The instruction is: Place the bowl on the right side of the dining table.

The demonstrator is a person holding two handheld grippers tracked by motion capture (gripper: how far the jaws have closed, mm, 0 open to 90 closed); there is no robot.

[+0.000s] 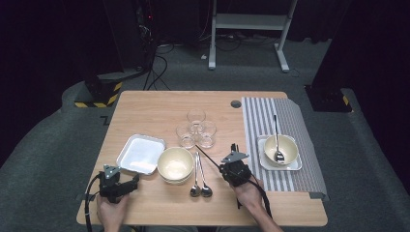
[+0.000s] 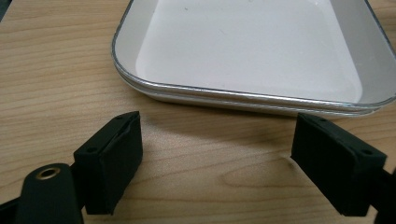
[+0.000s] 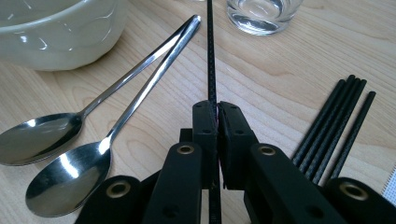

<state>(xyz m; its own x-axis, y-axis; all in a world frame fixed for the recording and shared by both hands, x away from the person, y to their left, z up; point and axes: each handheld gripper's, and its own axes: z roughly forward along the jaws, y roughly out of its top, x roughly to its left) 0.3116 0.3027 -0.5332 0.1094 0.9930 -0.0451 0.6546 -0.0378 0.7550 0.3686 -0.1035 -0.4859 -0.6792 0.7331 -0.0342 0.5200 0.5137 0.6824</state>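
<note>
**Carry the chopstick gently**

While the right gripper pinches one chopstick, move it slowly. From high up, the stick points to 10 o'clock, near the spoons. At 8 o'clock, the left gripper waits by the tray.

Left gripper view: jaws wide apart, holding nothing, tray at 12 o'clock.

Right gripper view: jaws squeeze the chopstick. More chopsticks lie at 3 o'clock. Keep off the glass.
</note>
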